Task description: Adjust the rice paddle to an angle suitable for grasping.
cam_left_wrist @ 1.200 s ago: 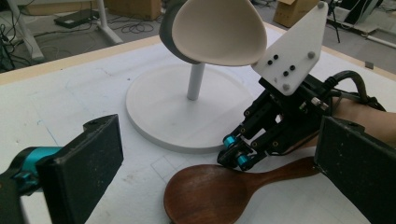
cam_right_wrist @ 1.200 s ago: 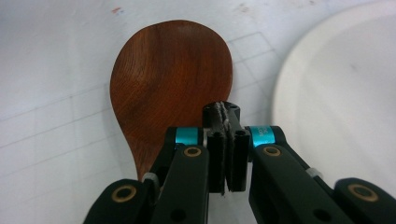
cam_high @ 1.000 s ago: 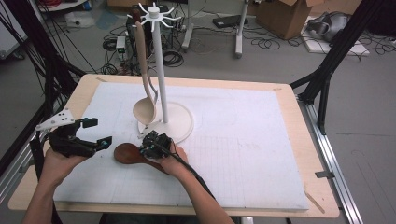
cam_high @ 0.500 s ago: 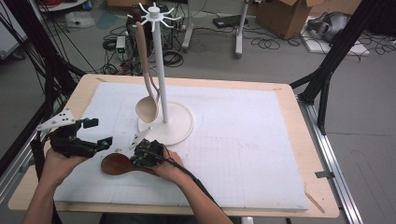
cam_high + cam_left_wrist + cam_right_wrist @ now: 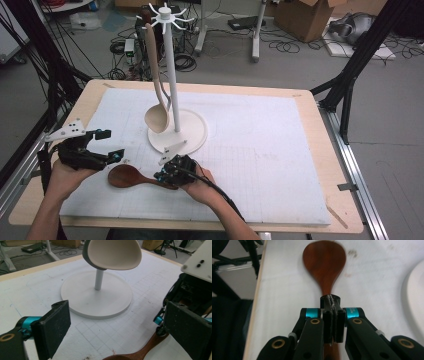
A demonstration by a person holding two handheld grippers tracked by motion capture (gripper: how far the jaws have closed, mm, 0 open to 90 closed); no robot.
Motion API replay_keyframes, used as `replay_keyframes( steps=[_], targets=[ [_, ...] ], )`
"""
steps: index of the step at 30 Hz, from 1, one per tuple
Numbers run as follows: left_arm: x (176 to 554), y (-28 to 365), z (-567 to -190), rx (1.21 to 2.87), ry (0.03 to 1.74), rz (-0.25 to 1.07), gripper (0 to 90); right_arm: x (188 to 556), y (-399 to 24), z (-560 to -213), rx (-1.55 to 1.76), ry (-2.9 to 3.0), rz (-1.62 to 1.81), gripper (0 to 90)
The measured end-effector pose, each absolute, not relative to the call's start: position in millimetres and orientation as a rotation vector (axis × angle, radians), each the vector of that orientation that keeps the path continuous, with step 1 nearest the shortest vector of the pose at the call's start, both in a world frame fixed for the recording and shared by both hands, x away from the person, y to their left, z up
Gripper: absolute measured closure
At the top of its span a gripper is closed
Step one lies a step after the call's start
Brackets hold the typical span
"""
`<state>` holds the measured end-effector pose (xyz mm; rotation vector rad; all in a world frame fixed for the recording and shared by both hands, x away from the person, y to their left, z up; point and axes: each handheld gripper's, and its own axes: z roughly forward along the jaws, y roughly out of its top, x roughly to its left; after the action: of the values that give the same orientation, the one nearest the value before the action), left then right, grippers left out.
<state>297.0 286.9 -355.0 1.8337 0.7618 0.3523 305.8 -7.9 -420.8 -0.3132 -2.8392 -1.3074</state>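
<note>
1. High view is showing the right gripper lying low over the white gridded mat, its jaws pinching the handle of a dark brown wooden spoon.
2. Right gripper view is showing the two black jaws pressing together on the spoon's narrow neck, with the oval bowl stretching straight ahead of the fingertips, close above the mat.
3. Just ahead of the spoon's bowl, the left gripper is hovering with its jaws spread wide and nothing between the pads; they have just been closing a little.
4. Left gripper view is showing those spread black pads framing bare mat, while the spoon's handle is running below and to the right of them, toward the right gripper.
5. Beyond both grippers, a white round-based utensil stand is standing upright on the mat.
6. A pale beige ladle is hanging from the stand's top hooks, its bowl dangling just above the round base.
</note>
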Motion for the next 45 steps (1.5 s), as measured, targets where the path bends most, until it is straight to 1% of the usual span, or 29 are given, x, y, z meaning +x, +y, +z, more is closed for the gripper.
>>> replay_keyframes(
  steps=[7, 10, 23, 27, 35, 37, 38, 40, 45],
  targets=[
    [300, 279, -364, 1.877, 0.715, 0.32, 21.9, 284, -18, -432, -0.274, -2.852, -1.249, 89.3],
    [300, 278, -369, 1.892, 0.689, 0.299, 23.3, 283, -21, -438, -0.282, -2.875, -1.216, 89.3],
    [303, 266, -387, 1.98, 0.607, 0.192, 32.3, 302, -34, -443, -0.428, -2.918, -1.239, 89.3],
    [306, 262, -391, 2.007, 0.576, 0.161, 36.4, 309, -39, -444, -0.495, -2.932, -1.259, 89.3],
    [312, 253, -400, 2.054, 0.542, 0.125, 40.0, 321, -47, -446, -0.597, -2.919, -1.29, 89.0],
    [312, 251, -402, 2.062, 0.532, 0.123, 40.4, 321, -49, -445, -0.605, -2.913, -1.296, 83.8],
    [312, 251, -402, 2.064, 0.524, 0.119, 40.4, 321, -51, -444, -0.604, -2.892, -1.309, 79.2],
    [313, 249, -403, 2.067, 0.519, 0.122, 40.4, 319, -55, -440, -0.603, -2.858, -1.346, 75.3],
    [317, 246, -407, 2.078, 0.529, 0.104, 40.6, 316, -71, -426, -0.599, -2.821, -1.44, 60.5]
  ],
)
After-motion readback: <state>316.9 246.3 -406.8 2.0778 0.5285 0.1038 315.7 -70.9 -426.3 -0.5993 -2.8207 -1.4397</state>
